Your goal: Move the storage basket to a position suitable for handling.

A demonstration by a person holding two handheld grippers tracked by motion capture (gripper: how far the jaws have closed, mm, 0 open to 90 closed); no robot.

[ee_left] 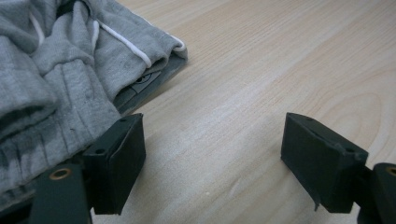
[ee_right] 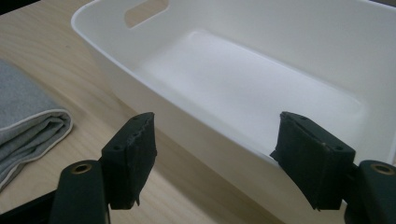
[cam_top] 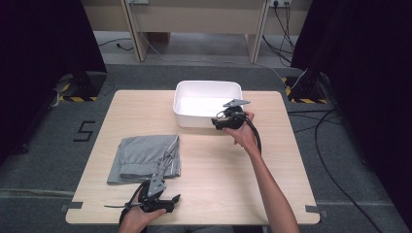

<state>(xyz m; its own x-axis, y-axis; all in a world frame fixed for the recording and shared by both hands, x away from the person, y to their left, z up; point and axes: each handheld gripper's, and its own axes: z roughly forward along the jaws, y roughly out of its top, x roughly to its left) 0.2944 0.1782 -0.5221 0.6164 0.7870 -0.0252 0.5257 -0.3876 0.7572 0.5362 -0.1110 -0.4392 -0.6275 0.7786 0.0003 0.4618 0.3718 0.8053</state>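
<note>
Left gripper spread by folded grey garment.
Right gripper spread at white tub's near rim, pinching nothing.

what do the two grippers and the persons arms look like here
Both the left gripper and the right gripper are black, each with two blocky jaws and a grey three-cornered plate on top. Brass-coloured fittings sit at the jaw bases in the gripper views. A black cable trails from each. The forearms are bare, with no sleeves in sight.
</note>
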